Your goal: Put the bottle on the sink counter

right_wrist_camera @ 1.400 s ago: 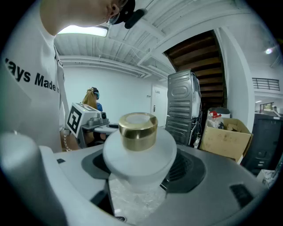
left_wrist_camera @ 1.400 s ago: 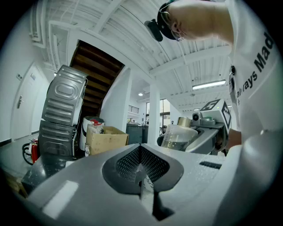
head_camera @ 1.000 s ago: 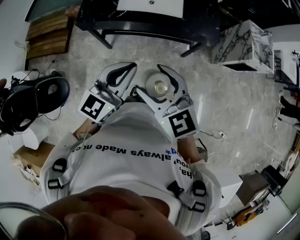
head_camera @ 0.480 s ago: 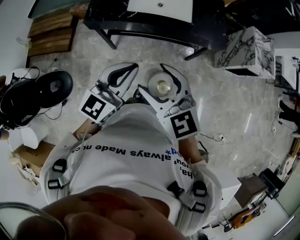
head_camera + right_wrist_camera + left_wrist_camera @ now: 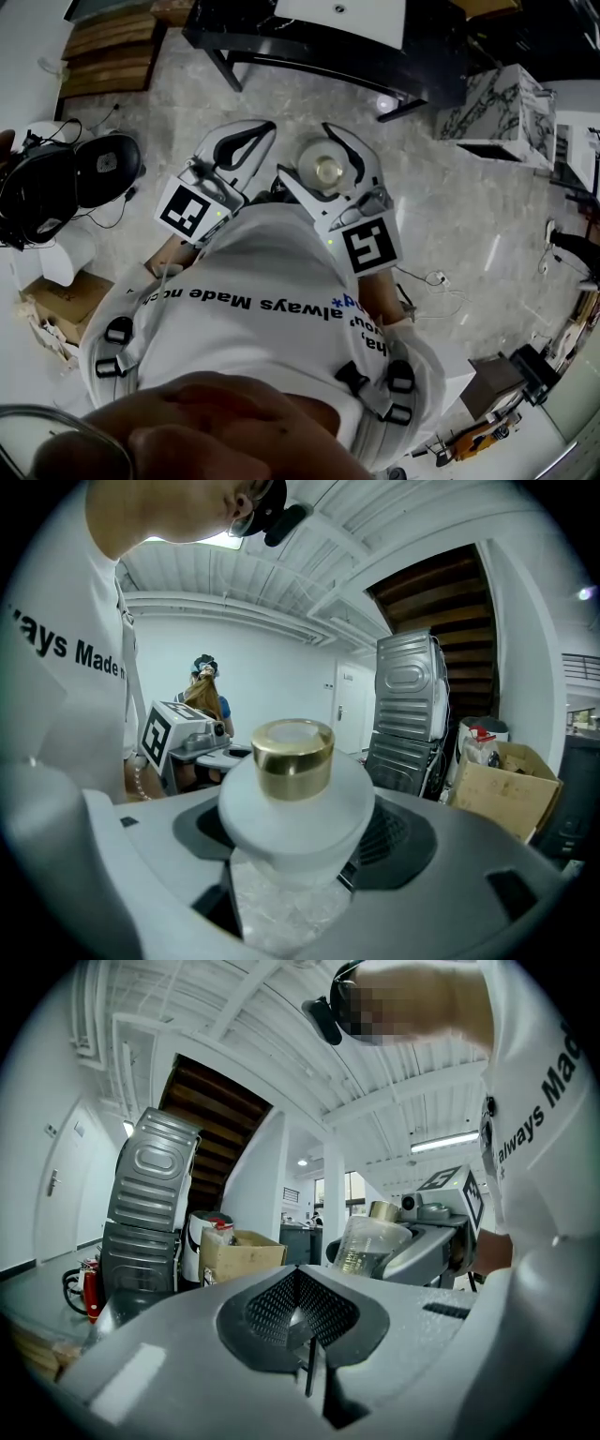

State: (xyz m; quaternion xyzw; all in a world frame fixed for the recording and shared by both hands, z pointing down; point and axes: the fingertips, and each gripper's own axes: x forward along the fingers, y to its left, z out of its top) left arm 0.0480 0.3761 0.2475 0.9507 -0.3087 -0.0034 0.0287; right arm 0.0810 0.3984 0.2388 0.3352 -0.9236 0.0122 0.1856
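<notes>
A bottle (image 5: 326, 172) with a gold cap, frosted white shoulder and clear body stands upright between the jaws of my right gripper (image 5: 322, 157), which is shut on it. In the right gripper view the bottle (image 5: 292, 794) fills the middle, with the right gripper (image 5: 295, 841) clamped below its shoulder. My left gripper (image 5: 255, 137) is held beside it at chest height, shut and empty. The left gripper view shows the left gripper (image 5: 298, 1290) closed, with the bottle (image 5: 368, 1243) off to the right. The black sink counter (image 5: 281, 39) with a white basin (image 5: 342, 11) lies ahead at the top edge.
A marble block (image 5: 492, 92) stands right of the counter and wooden steps (image 5: 108, 45) left of it. Black gear (image 5: 56, 183) and a cardboard box (image 5: 56, 309) sit on the floor at left, a cable (image 5: 433, 277) at right. A metal appliance (image 5: 408, 714) stands behind.
The sink counter has slid lower in the head view, so it is nearer. Both grippers keep their pose, and the bottle stays in the right one.
</notes>
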